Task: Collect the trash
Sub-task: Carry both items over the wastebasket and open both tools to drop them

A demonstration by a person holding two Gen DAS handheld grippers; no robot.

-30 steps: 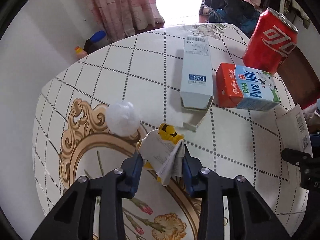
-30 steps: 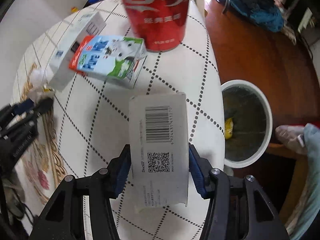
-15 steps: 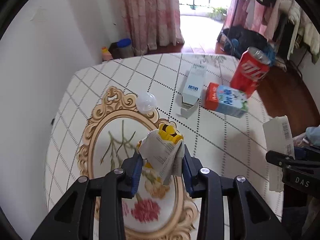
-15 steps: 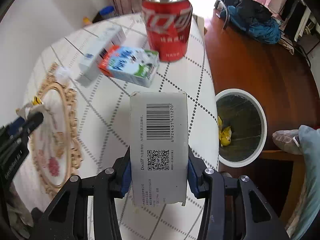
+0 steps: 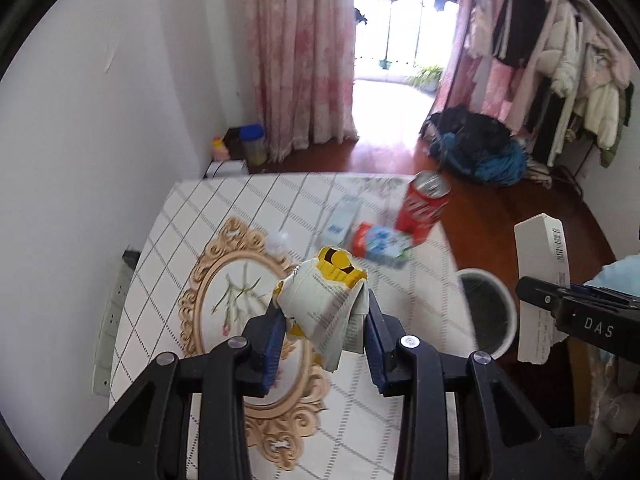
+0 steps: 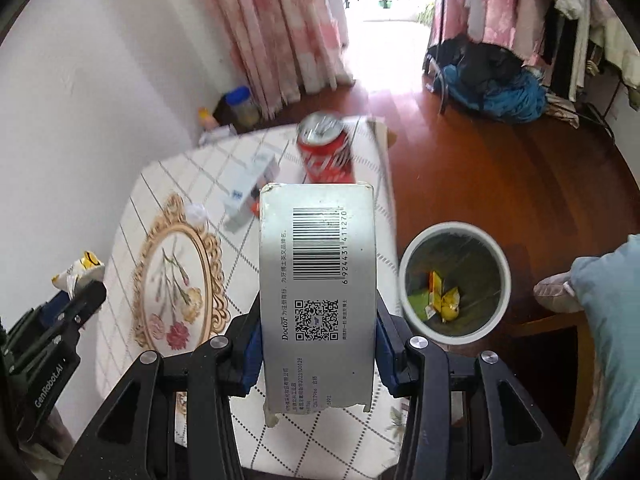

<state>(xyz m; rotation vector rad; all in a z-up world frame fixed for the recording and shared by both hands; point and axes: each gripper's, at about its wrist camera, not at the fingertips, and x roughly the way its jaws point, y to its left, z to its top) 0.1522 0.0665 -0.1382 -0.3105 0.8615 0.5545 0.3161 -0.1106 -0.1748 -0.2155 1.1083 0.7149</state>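
My left gripper (image 5: pixel 323 312) is shut on a crumpled yellow and white wrapper (image 5: pixel 320 292), held high above the round table (image 5: pixel 240 208). My right gripper (image 6: pixel 318 320) is shut on a long grey box with a barcode (image 6: pixel 318 240), also well above the table near its right edge. On the floor just right of the table stands a white bin (image 6: pixel 404 276) with yellow wrappers (image 6: pixel 444 300) in it. A red cola can (image 6: pixel 326 152), a milk carton (image 5: pixel 380 246), a white and blue box (image 5: pixel 342 220) and a white tissue ball (image 5: pixel 278 240) stay on the table.
A white wall runs along the table's left side. A person's light blue sleeve (image 6: pixel 608 320) and a slipper (image 6: pixel 556 292) are right of the bin. Clothes (image 6: pixel 500 80) lie on the wooden floor at the back, near pink curtains (image 6: pixel 280 40).
Both grippers have risen away from the table, carrying the wrapper and the grey box. The table looks smaller and the bin has come into the left wrist view.
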